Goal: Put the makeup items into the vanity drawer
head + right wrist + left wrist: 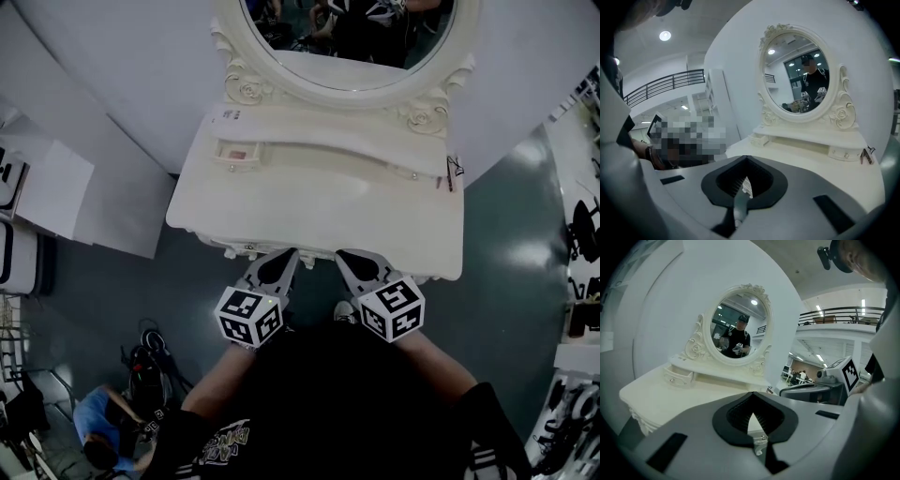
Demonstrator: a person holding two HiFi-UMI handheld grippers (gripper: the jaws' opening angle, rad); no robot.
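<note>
A cream-white vanity desk (309, 202) with a smooth, slightly glossy top and a scalloped, carved front edge fills the head view. At its back stands an oval mirror (352, 37) in a carved frame with rose-shaped scrolls at the base. Below the mirror a low, gently curved shelf (328, 131) runs from left to right. At the shelf's left end a small drawer (234, 150) stands pulled out toward the person, its long side lying along the shelf. A small pink item (238, 153) lies inside it, too small to tell its shape or direction. A pale label (225, 114) on the shelf above the drawer carries print too fine to read. At the shelf's right end lies a thin dark item (452, 172), too small to identify. The left hand-held gripper (287, 253) and the right hand-held gripper (343, 254), grey plastic with ribbed black pads, sit side by side at the desk's front edge and point toward the mirror. Each has its jaws closed together. Each carries a white marker cube (248, 317) printed with black squares.
</note>
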